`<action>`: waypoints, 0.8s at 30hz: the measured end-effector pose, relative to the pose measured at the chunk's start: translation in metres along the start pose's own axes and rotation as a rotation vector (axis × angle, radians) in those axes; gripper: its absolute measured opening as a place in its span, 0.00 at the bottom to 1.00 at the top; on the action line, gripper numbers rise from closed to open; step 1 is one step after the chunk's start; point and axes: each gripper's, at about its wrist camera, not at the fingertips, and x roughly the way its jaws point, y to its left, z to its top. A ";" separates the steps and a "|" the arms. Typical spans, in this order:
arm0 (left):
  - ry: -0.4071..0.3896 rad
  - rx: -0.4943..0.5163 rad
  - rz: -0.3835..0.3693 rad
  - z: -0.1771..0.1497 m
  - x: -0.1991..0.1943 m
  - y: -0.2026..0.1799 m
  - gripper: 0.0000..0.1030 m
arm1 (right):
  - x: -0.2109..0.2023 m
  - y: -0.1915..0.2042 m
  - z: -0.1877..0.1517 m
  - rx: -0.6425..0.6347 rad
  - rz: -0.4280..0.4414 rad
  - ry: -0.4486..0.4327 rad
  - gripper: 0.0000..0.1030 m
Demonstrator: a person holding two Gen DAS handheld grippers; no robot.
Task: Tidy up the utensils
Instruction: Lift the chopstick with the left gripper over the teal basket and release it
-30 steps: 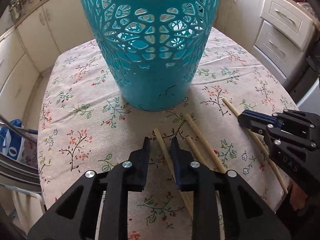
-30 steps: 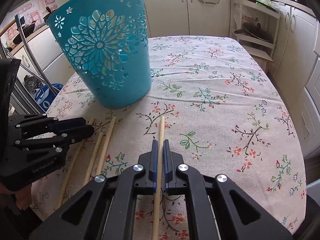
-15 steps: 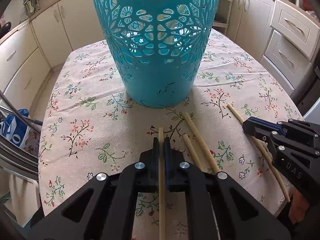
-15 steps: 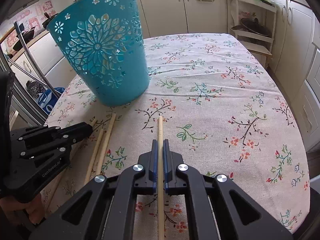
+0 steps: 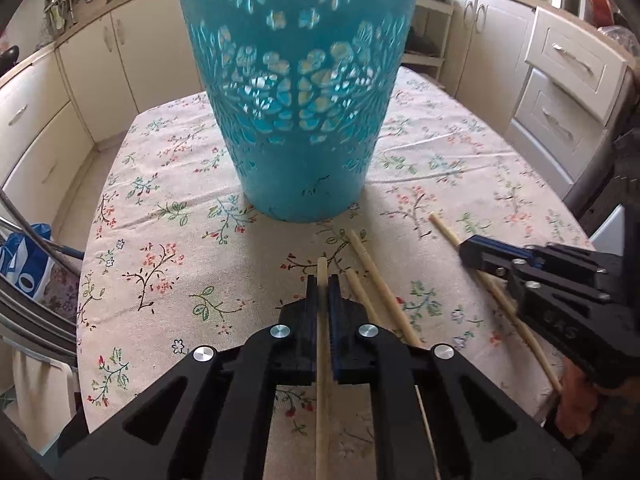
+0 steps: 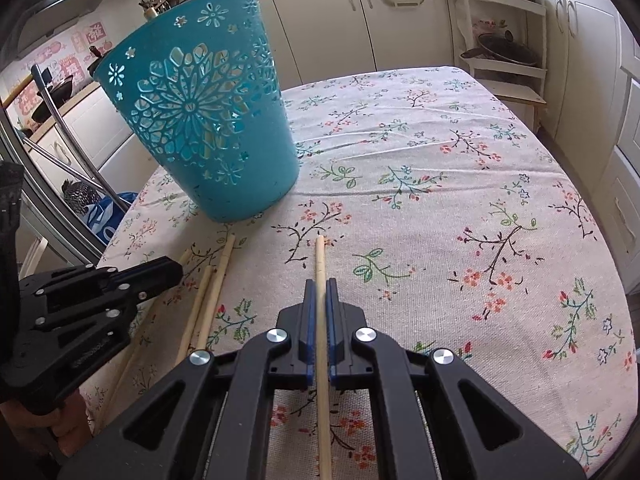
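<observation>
A teal cut-out basket (image 5: 298,92) stands on the flowered tablecloth (image 5: 160,216); it also shows in the right wrist view (image 6: 208,128). My left gripper (image 5: 322,280) is shut on a wooden chopstick (image 5: 322,344), lifted off the cloth. My right gripper (image 6: 320,284) is shut on another chopstick (image 6: 320,264), also raised. Two more chopsticks (image 5: 376,280) lie on the cloth between the grippers, and show in the right wrist view (image 6: 212,292). The right gripper shows from the left wrist view (image 5: 472,254), the left gripper from the right wrist view (image 6: 172,270).
Cream kitchen cabinets (image 6: 328,20) surround the table. A white shelf rack with a pan (image 6: 504,52) stands at the back right. A metal chair frame and a blue bag (image 5: 24,264) are off the table's left edge.
My left gripper shut on a chopstick and lifted it. Both grippers have risen and pulled back from the basket with their chopsticks.
</observation>
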 end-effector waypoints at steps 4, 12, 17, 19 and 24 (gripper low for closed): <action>-0.054 -0.016 -0.066 0.005 -0.026 0.003 0.05 | 0.000 0.000 0.000 0.007 0.006 -0.003 0.05; -0.261 -0.091 -0.201 0.046 -0.100 0.029 0.05 | 0.002 -0.009 0.009 0.039 0.034 0.047 0.05; -0.410 -0.114 -0.197 0.087 -0.133 0.039 0.04 | 0.002 -0.011 0.008 0.047 0.056 0.037 0.05; -0.453 -0.125 -0.193 0.101 -0.141 0.041 0.04 | 0.003 -0.012 0.008 0.048 0.060 0.032 0.04; -0.553 -0.152 -0.180 0.136 -0.154 0.042 0.05 | 0.003 -0.011 0.007 0.043 0.063 0.021 0.04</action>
